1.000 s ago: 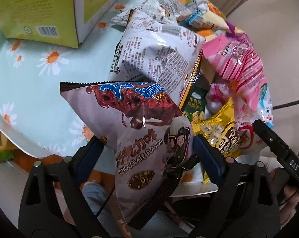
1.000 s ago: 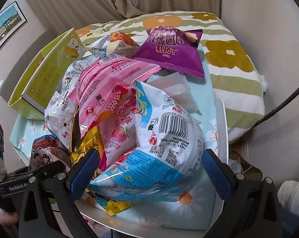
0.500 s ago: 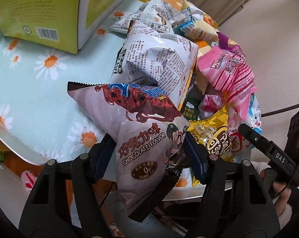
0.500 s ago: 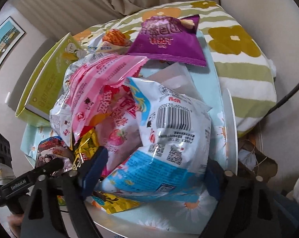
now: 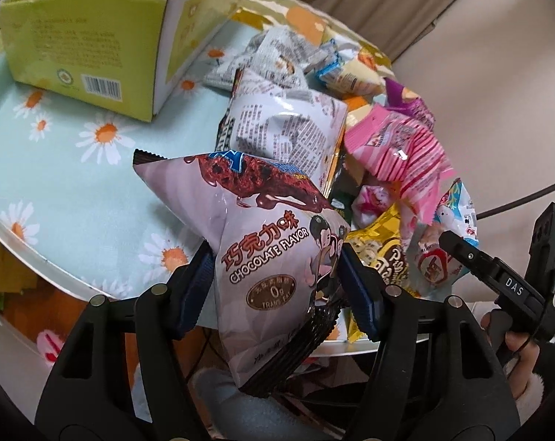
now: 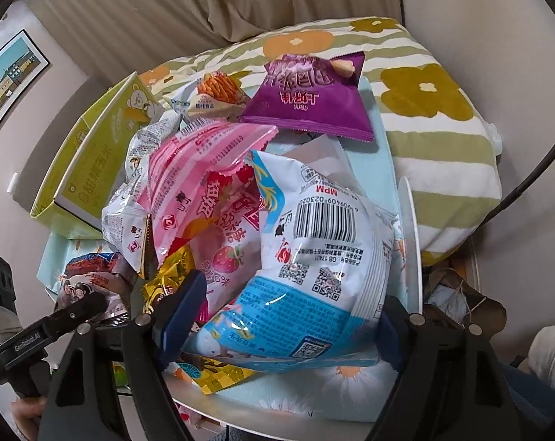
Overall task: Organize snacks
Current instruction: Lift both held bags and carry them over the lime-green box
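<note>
A beige pleated curtain [image 6: 240,3] hangs behind a green-and-white striped cushion with mustard flowers [image 6: 435,117]. A framed picture of coloured houses [image 6: 9,81] hangs on the wall. Possibly a brown paper bag [image 6: 461,301] lies below.

I count two grippers: my left gripper [image 5: 277,268] and my right gripper [image 6: 294,318]. One yellow-green carton [image 5: 93,44] stands on one round table [image 5: 38,250]. Of snack bags, I make out one chocolate-flavour bag [image 5: 262,253], one blue-and-white bag [image 6: 314,257], one purple bag [image 6: 307,99], two pink bags [image 6: 200,169], one gold bag [image 6: 171,279], and at least two white bags with dense print [image 5: 285,128]. More lie beneath the heap; I cannot count them. One striped floral cushion [image 6: 435,117] lies behind.
</note>
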Demonstrator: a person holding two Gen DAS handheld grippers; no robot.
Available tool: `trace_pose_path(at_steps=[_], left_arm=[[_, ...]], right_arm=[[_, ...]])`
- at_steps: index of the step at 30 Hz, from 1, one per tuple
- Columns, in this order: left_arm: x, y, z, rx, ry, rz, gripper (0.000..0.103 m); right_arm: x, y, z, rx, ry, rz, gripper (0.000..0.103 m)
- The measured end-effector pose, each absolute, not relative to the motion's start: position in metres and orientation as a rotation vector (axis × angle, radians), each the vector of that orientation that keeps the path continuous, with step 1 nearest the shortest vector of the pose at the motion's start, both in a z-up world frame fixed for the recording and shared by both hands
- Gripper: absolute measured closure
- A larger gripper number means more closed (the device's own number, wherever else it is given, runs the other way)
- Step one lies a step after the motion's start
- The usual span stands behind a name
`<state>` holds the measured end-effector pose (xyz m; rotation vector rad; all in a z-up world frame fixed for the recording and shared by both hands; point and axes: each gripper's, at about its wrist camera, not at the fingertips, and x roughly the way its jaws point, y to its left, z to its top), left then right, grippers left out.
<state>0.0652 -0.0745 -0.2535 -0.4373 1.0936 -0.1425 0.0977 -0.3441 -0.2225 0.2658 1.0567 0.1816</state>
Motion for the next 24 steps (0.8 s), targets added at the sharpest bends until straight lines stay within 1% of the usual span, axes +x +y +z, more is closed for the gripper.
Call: trace_pose_path(at_steps=[15,24], left_arm=[[0.044,-0.067,-0.219,-0.454,0.942,-0.199,0.041],[0.025,-0.054,-0.163,-0.415,0.826,-0.209,0.041]], right_arm=[[0.077,-0.338,-0.198,0.236,0.994,0.165,0.024],[0.058,-0.329,-0.152,0.193,0.908,0.173,0.024]])
